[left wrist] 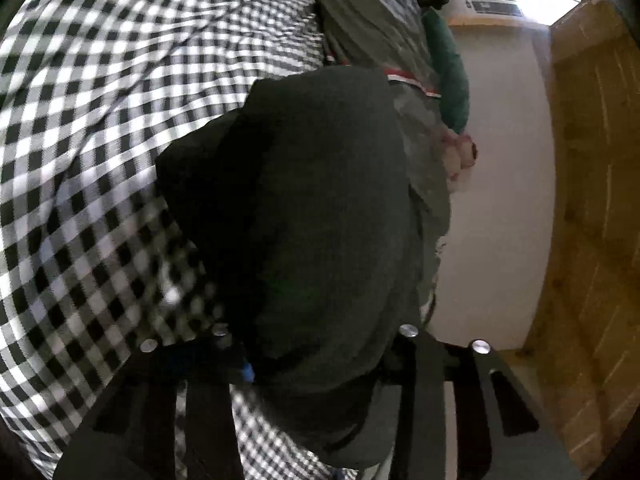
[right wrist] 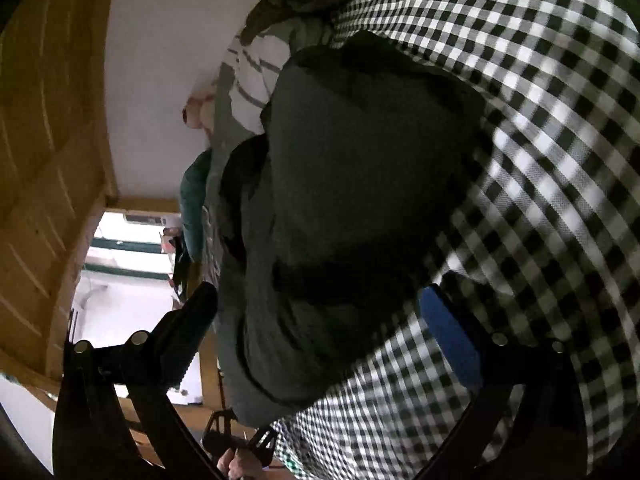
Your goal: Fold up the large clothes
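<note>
A dark garment (left wrist: 320,216) lies bunched on a black-and-white checked sheet (left wrist: 100,128), and both grippers are at it. In the left wrist view the left gripper (left wrist: 316,360) has its jaws drawn in close around a thick fold of the garment; the cloth fills the gap between them and spills over both fingers, hiding the pads, apart from a sliver of blue pad (left wrist: 249,372) at the edge of the cloth. The gripper looks clamped on that fold.

In the right wrist view the right gripper (right wrist: 320,320) stands wide apart. Its black finger (right wrist: 192,320) is on the side of the garment (right wrist: 360,184) away from the sheet, and its blue-padded finger (right wrist: 450,340) rests over the sheet (right wrist: 540,160) on the other side. The garment's hem runs between the two fingers, yet neither pad presses on it, so this gripper holds nothing.

Beyond the garment, further clothes lie in a heap: a grey piece (left wrist: 368,20), a green one (left wrist: 450,76), and a white piece with grey stripes (right wrist: 256,72). Beside the heap are a pale wall (left wrist: 500,200) and wooden boards (left wrist: 592,200). Low in the right wrist view, below the garment, part of a hand (right wrist: 240,466) shows at another black gripper frame.
</note>
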Tool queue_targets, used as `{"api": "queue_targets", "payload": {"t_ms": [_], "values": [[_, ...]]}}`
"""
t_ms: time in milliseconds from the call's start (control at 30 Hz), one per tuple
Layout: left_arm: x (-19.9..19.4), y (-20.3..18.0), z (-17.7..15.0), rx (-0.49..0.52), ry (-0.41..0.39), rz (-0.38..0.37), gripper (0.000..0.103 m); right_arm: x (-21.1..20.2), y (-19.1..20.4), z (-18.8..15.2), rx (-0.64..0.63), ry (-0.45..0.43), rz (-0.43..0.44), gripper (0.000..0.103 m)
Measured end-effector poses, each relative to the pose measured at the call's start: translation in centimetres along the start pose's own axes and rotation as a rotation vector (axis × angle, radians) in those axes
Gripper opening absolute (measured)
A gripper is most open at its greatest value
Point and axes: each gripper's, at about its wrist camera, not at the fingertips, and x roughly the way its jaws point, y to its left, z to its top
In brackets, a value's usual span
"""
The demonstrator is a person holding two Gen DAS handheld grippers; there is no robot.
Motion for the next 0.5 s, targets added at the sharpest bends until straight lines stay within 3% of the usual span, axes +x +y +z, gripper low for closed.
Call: {"api": "queue_targets", "payload": {"t_ms": [100, 200, 267, 300, 367, 500], "values": [[0.1, -0.9, 0.6, -0.034, 0.016, -0.040, 0.033, 1.5, -0.1, 0.8, 0.054, 0.006, -0.063, 0.100], [0.3, -2.2, 1.2, -0.020, 0.024, -0.058, 0.033, 2.8, 0.2, 0.7, 0.103, 0.048, -0.027, 0.101], [0.3, -2.6, 1.3, -0.008, 0.029, -0.060, 0.033, 3.7, 0.6, 0.4, 0.106, 0.067, -0.048, 0.101], [0.4, -2.6, 1.3, -0.003, 0.028, -0.055, 0.033, 4.0, 0.7, 0.4, 0.110, 0.042, -0.076, 0.101], [0.8, -2.6, 1.8, -0.006, 0.029, -0.048, 0.033, 4.0, 0.4, 1.2, 0.171, -0.050, -0.012, 0.100], [1.3, -2.2, 2.2, 0.030, 0.037, -0.013, 0.033, 4.9, 0.0, 2.3, 0.247, -0.089, -0.020, 0.100]]}}
